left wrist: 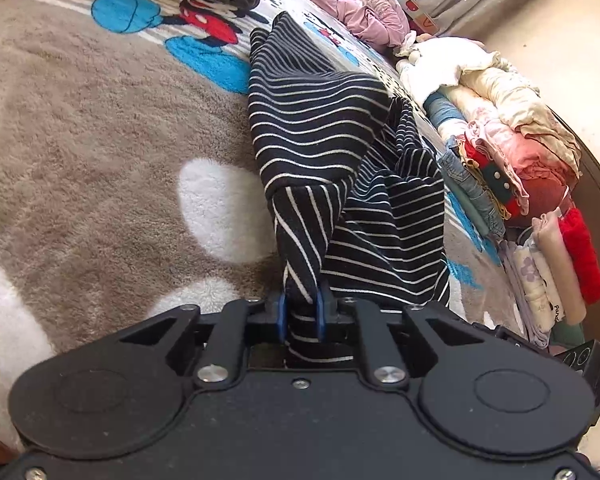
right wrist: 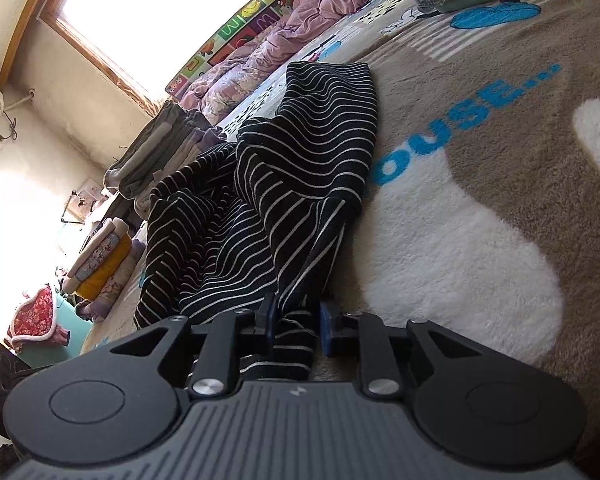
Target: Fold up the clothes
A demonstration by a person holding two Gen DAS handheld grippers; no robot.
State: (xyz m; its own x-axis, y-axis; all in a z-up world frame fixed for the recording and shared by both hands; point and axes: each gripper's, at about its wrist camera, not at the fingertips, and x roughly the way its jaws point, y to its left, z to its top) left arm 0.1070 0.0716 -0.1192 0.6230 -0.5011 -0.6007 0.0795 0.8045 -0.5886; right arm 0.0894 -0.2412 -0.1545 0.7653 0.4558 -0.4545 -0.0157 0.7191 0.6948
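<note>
The left claw is clamped on a bunched edge of the black striped garment; the cloth inside its blue pads is hidden. The right claw likewise pinches a fold of the striped garment, which trails up the frame's centre over the plush blanket. Stacked folded clothes at right are partly cut off. The pink bedding is crumpled at top.

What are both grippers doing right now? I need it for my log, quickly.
Left gripper: closed on the striped garment.
Right gripper: striped fabric lies between its jaws, but a gap shows beside one pad, so the grip cannot be told.
</note>
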